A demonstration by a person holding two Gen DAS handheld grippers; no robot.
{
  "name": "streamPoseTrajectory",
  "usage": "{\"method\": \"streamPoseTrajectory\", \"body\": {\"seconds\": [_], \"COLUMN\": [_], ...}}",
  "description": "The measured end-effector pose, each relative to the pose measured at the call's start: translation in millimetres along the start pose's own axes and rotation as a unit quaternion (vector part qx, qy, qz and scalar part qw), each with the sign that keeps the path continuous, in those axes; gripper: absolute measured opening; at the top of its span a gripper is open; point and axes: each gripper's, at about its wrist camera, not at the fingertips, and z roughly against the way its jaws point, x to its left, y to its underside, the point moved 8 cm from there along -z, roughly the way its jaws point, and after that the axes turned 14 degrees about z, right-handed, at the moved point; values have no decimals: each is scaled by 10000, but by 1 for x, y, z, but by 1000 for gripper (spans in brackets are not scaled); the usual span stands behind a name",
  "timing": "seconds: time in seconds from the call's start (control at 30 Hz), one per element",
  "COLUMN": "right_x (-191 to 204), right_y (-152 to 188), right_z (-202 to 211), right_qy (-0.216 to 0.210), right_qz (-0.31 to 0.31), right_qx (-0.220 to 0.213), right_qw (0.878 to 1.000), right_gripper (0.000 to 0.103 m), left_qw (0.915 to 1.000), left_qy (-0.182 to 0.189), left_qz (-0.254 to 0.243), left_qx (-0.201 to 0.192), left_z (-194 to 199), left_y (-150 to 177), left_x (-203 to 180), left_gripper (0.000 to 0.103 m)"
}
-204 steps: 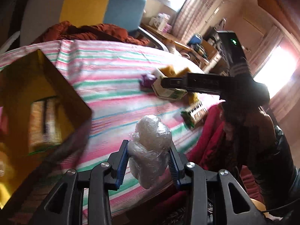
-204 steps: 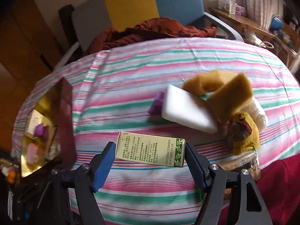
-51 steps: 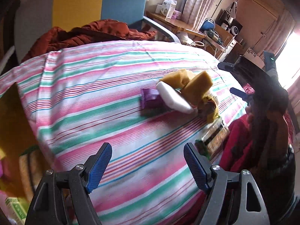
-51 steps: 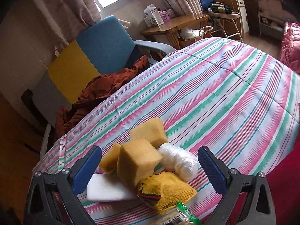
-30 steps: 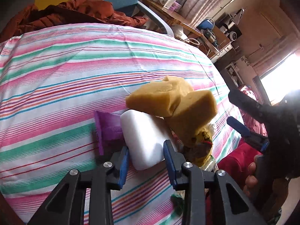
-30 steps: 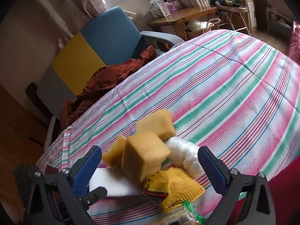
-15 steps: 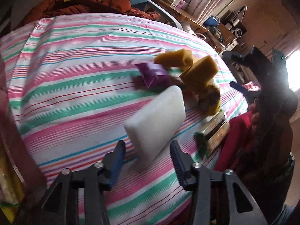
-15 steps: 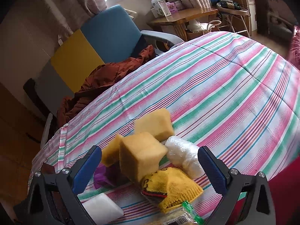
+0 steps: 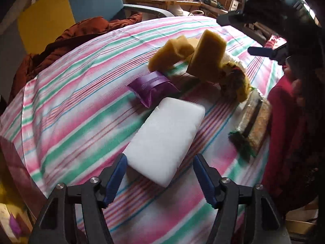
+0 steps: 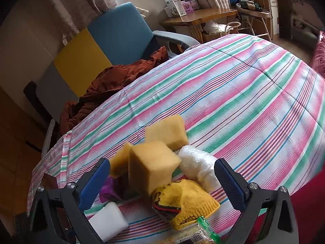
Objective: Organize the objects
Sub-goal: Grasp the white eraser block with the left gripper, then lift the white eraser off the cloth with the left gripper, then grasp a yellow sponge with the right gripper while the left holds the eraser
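A white foam block (image 9: 164,140) lies flat on the striped tablecloth (image 9: 81,105), its near end between the fingers of my left gripper (image 9: 160,180), which stands open around it without squeezing. It also shows in the right wrist view (image 10: 107,223). Behind it lie a purple packet (image 9: 152,87), yellow sponges (image 9: 207,55), a yellow knit piece (image 9: 237,81) and a snack pack (image 9: 254,126). My right gripper (image 10: 164,183) is open and empty, over the sponges (image 10: 152,168), a clear plastic-wrapped bundle (image 10: 197,166) and the knit piece (image 10: 186,203).
A chair (image 10: 97,46) with a rust jacket (image 10: 113,83) stands behind the table. A gold box (image 9: 8,209) sits at the left edge. A wooden desk (image 10: 199,18) with boxes stands at the back. The person's red clothing (image 9: 284,122) is at the right.
The white block was tilted up in my left gripper half a second ago; now it lies flat on the cloth and the left jaws have opened wider. The right gripper has barely moved.
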Motion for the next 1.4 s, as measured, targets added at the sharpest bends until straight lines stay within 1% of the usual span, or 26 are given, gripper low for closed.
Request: {"method": "streamPoseTrajectory", "body": {"seconds": [0.07, 0.13, 0.2, 0.27, 0.3, 0.43, 0.47, 0.53, 0.6, 0.67, 0.8, 0.83, 0.87, 0.9, 0.93, 0.97, 1.0, 1.03, 1.07, 1.1, 1.17, 1.23, 1.33, 1.37, 1.4], "right_x": [0, 0, 1, 1, 1, 2, 2, 1, 1, 2, 4, 4, 5, 6, 7, 8, 8, 10, 11, 13, 16, 20, 24, 24, 25], "right_y": [0, 1, 1, 1, 2, 2, 3, 3, 3, 3, 2, 2, 2, 2, 1, 1, 1, 2, 2, 2, 3, 4, 5, 6, 7], "right_z": [-1, -1, -2, -3, -4, -5, -5, -5, -5, -5, -6, -5, -5, -4, -4, -5, -5, -6, -7, -8, -10, -12, -16, -18, -21], "right_qy": [-14, -22, -24, -7, 10, 70, 77, 99, 105, 104, 74, 49, 19, -7, -29, -38, -32, -13, 8, 51, 135, 241, 276, 288, 280], "right_qz": [-8, -10, -2, 12, 18, 63, 66, 64, 71, 85, 95, 97, 101, 107, 116, 130, 162, 206, 256, 338, 495, 689, 852, 878, 901], "right_qx": [9, 20, 34, 58, 82, 120, 120, 118, 120, 124, 117, 107, 94, 81, 72, 68, 77, 94, 109, 130, 160, 192, 254, 290, 342], "right_qw": [10000, 10000, 10000, 10000, 10000, 9999, 9999, 9999, 9998, 9998, 9999, 9999, 9999, 9999, 9999, 9999, 9998, 9997, 9996, 9993, 9986, 9971, 9957, 9953, 9950], "right_gripper": [103, 103, 103, 103, 103, 103, 103, 103, 103, 103, 103, 103, 103, 103, 103, 103, 103, 103, 100, 99, 90, 87, 87, 87, 87], "left_qw": [9998, 9999, 9995, 9992, 9991, 9981, 9982, 9990, 9993, 9991, 9988, 9990, 9992, 9995, 9998, 9998, 9998, 9998, 9998, 9997, 9993, 9988, 9973, 9964, 9957], "left_qy": [-160, -144, -79, 64, 134, 458, 476, 387, 330, 336, 274, 192, 112, 88, 92, 165, 174, 140, 113, 97, 95, 267, 605, 752, 831], "left_qz": [-80, 78, 292, 392, 395, 390, 341, 116, -71, -265, -363, -364, -341, -273, -160, -43, 61, 131, 179, 225, 357, 389, 396, 371, 362], "left_qx": [-44, 41, 59, -36, -53, -137, -149, -174, -128, -16, 158, 164, 149, 146, 124, 72, 38, 9, -10, -29, -107, -114, -122, -158, -176], "left_z": [-7, -12, -11, -2, 2, 20, 22, 21, 16, 7, -13, -18, -19, -22, -23, -22, -20, -19, -17, -16, -11, -6, 6, 11, 15], "left_y": [-5, -5, -5, -5, -4, -1, 0, -2, -5, -7, -10, -10, -10, -9, -9, -9, -10, -10, -9, -8, -7, -5, -2, -2, -3], "left_x": [3, 9, 15, 17, 16, 12, 10, 5, -1, -8, -10, -8, -5, -2, 3, 6, 9, 13, 15, 17, 20, 19, 12, 8, 6], "left_gripper": [76, 76, 68, 67, 69, 69, 70, 71, 76, 79, 79, 79, 76, 70, 68, 64, 57, 53, 48, 45, 45, 45, 49, 50, 55]}}
